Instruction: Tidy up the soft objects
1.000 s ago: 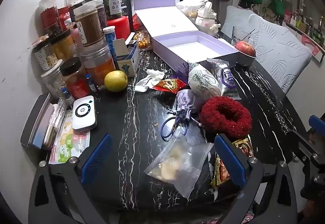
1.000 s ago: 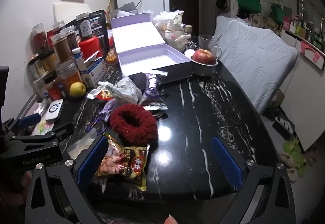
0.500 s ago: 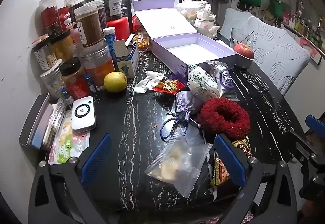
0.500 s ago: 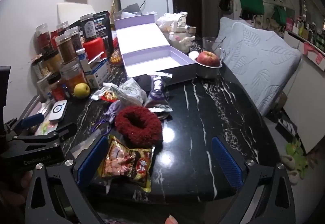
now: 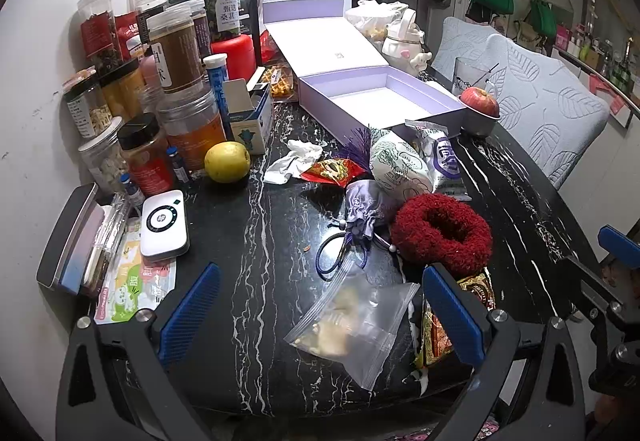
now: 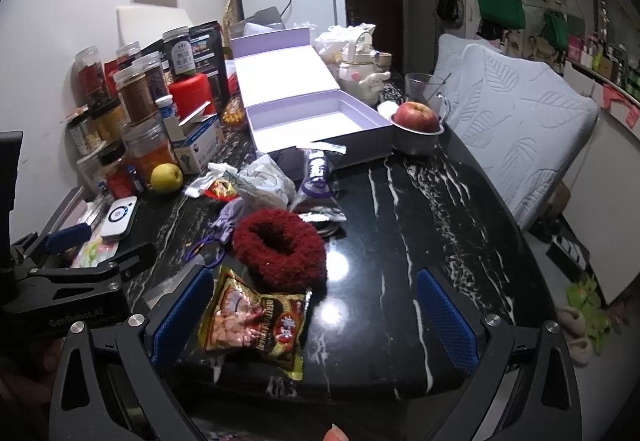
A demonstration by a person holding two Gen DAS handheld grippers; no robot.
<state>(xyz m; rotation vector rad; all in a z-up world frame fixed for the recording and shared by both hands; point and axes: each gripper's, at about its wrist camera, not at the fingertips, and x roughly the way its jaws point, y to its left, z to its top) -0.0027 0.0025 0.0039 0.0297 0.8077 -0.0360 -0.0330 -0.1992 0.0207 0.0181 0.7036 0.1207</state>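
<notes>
A fluffy red scrunchie (image 5: 442, 231) (image 6: 279, 244) lies on the black marble table, beside a lilac drawstring pouch (image 5: 362, 207) (image 6: 228, 219) and a white patterned soft pack (image 5: 398, 165) (image 6: 266, 181). A clear zip bag (image 5: 354, 317) rests between the fingers of my left gripper (image 5: 320, 311), which stands open above the table's near edge. A snack packet (image 6: 256, 323) lies just inside the left finger of my right gripper (image 6: 314, 321), also open and holding nothing. An open lilac box (image 5: 376, 101) (image 6: 312, 117) stands empty further back.
Jars (image 5: 176, 53) crowd the left wall, with a yellow fruit (image 5: 227, 162), a white device (image 5: 163, 223) and a crumpled tissue (image 5: 294, 161) nearby. An apple in a metal bowl (image 6: 416, 125) stands right of the box. Cushioned chairs (image 6: 520, 121) flank the table's right edge.
Both grippers have drawn back and risen slightly, so the table objects sit a little farther away in both views. Nothing on the table has moved.
</notes>
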